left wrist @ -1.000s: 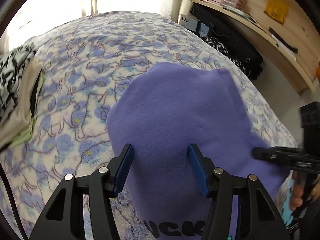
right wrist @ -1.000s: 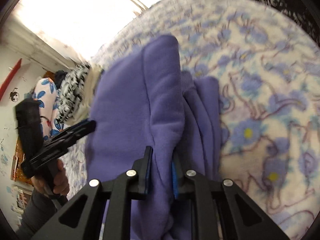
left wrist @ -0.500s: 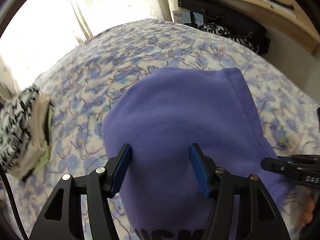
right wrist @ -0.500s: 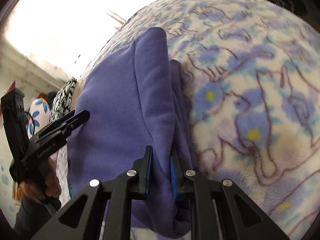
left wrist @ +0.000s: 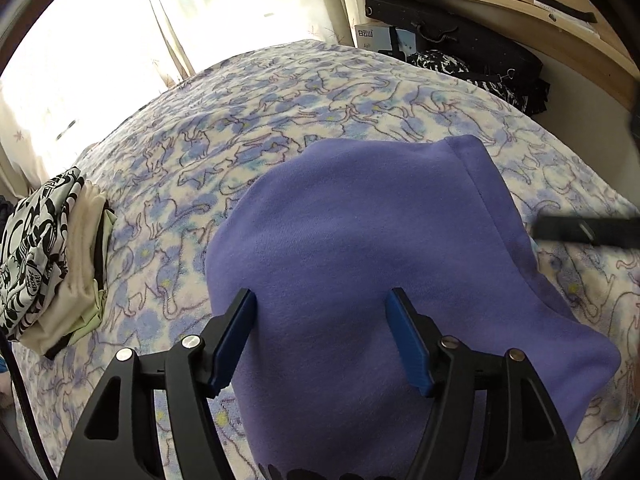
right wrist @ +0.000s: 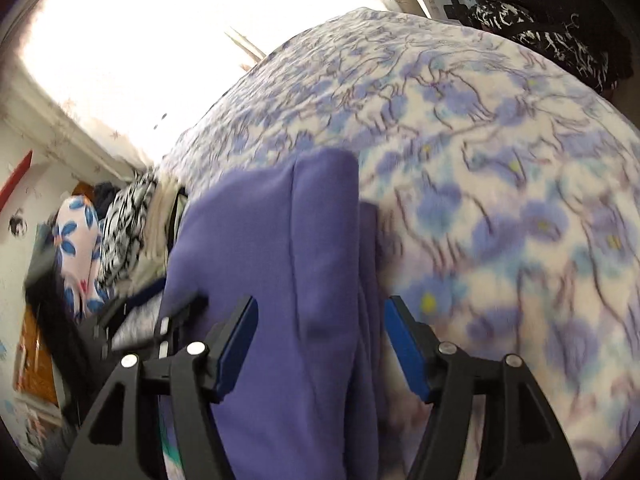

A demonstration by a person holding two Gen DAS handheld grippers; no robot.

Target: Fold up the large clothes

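A: Purple fleece, the sweatshirt, is laid folded on the bed, near its front edge, with a doubled fold line seen along the side by the right claw.

B: And the claws?

A: The left claw is held over the garment with its jaws opening; cloth is seen between the pads, but nothing is pinched. The right claw's jaws are opening too, and the folded edge between them is no longer pressed.

B: So the release is the step in hand. How is it best done?

A: Both claws should be opened fully before being lifted, so that no layer is dragged up with a pad. They should be drawn straight up and back, not sideways, or the stacked edge may be pulled askew.

B: Anything to be checked afterwards?

A: The loose layers at the right edge look uneven and could be patted flat. The finished pile at the left should be kept undisturbed.
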